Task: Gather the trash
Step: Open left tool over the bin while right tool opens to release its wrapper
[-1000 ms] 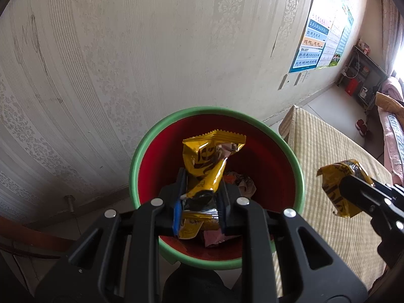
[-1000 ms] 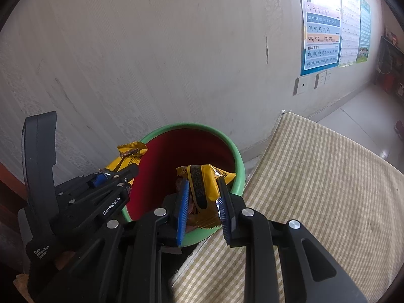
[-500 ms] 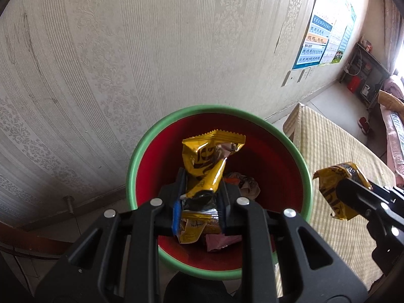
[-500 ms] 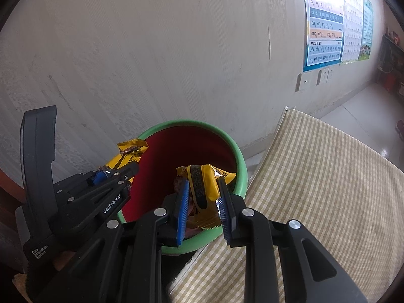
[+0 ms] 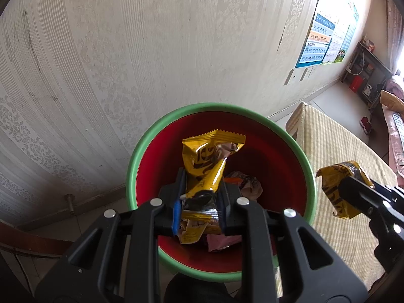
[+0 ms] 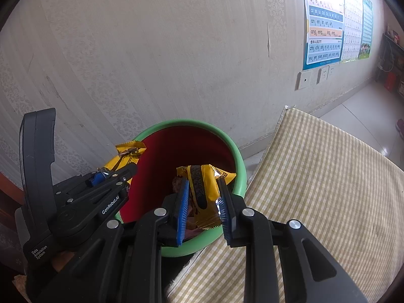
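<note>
A yellow wrapper (image 5: 207, 161) w/ dark print sits pinched in the left tongs (image 5: 199, 209), gripped at its lower crumpled end, the rest sticking up and forward over the open mouth of the bin (image 5: 141, 159), a red-inside pail w/ a green rim. Under it, at the bin's bottom, lies more trash: a brownish crumpled wrapper (image 5: 246, 183) just right of the tongs and a pink scrap (image 5: 222, 242) nearer the camera, partly hidden by the fingers. A second yellow wrapper (image 6: 203, 192) is pinched in the right tongs (image 6: 203, 209), between the blue ribbed pads (image 6: 183, 208); it hangs above the bin's near-right rim, part over the red interior, part over the green edge. From the left wrist view that same wrapper (image 5: 335, 189) shows off to the right of the bin, over the checked cloth (image 5: 335, 156), held by the right tongs (image 5: 353, 192). From the right wrist view the left tongs (image 6: 118, 174) sit at the bin's left side w/ their wrapper (image 6: 126, 154) poking up past the rim. Both tongs are closed on their wrappers, neither wrapper touching the bin. The bin stands against a pale patterned wall (image 5: 151, 50), just beside the cloth-covered counter (image 6: 315, 176). Further right on the wall hang a blue chart poster (image 6: 325, 20) and white sockets (image 6: 313, 75).
</note>
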{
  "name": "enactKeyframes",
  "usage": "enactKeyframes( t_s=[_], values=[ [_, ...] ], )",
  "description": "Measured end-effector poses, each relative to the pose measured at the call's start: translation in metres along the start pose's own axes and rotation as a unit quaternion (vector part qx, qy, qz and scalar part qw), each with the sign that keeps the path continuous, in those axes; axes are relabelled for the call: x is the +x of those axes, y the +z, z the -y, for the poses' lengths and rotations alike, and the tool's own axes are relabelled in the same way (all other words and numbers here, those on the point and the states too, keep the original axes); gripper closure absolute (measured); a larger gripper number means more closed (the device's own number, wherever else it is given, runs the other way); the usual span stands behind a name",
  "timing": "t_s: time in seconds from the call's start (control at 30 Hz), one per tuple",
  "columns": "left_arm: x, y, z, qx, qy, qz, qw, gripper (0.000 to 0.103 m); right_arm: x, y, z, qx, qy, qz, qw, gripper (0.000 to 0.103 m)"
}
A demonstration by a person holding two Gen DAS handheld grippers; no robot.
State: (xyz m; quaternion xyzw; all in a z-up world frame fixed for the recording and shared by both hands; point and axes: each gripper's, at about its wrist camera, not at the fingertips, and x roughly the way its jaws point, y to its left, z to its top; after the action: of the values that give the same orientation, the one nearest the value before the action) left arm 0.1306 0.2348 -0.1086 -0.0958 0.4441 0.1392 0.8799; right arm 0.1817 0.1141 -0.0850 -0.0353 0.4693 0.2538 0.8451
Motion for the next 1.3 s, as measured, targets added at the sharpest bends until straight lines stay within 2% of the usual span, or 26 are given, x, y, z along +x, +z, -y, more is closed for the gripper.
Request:
enactKeyframes(
  t_s=[0.67, 0.8, 0.97, 1.13, 1.3],
  values=[
    [0.009, 0.002, 0.002, -0.001, 0.004, -0.013, 0.9999, 0.082, 0.006, 0.006, 0.002, 0.006, 0.003, -0.001, 1.0, 0.079],
    [0.01, 0.002, 0.001, -0.004, 0.004, -0.014, 0.9999, 0.077, 0.006, 0.006, 0.002, 0.006, 0.003, -0.002, 1.0, 0.079],
    [0.012, 0.002, 0.0, -0.008, 0.005, -0.017, 0.9998, 0.077, 0.006, 0.006, 0.002, 0.005, 0.003, -0.002, 1.0, 0.079],
    [0.013, 0.003, -0.002, -0.013, 0.006, -0.015, 0.9998, 0.057, 0.009, 0.006, 0.002, 0.005, 0.006, -0.001, 1.0, 0.075],
    [0.011, 0.002, -0.003, -0.015, 0.011, -0.012, 0.9998, 0.048, 0.006, 0.005, 0.004, 0.01, 0.011, 0.003, 1.0, 0.065]
  ],
)
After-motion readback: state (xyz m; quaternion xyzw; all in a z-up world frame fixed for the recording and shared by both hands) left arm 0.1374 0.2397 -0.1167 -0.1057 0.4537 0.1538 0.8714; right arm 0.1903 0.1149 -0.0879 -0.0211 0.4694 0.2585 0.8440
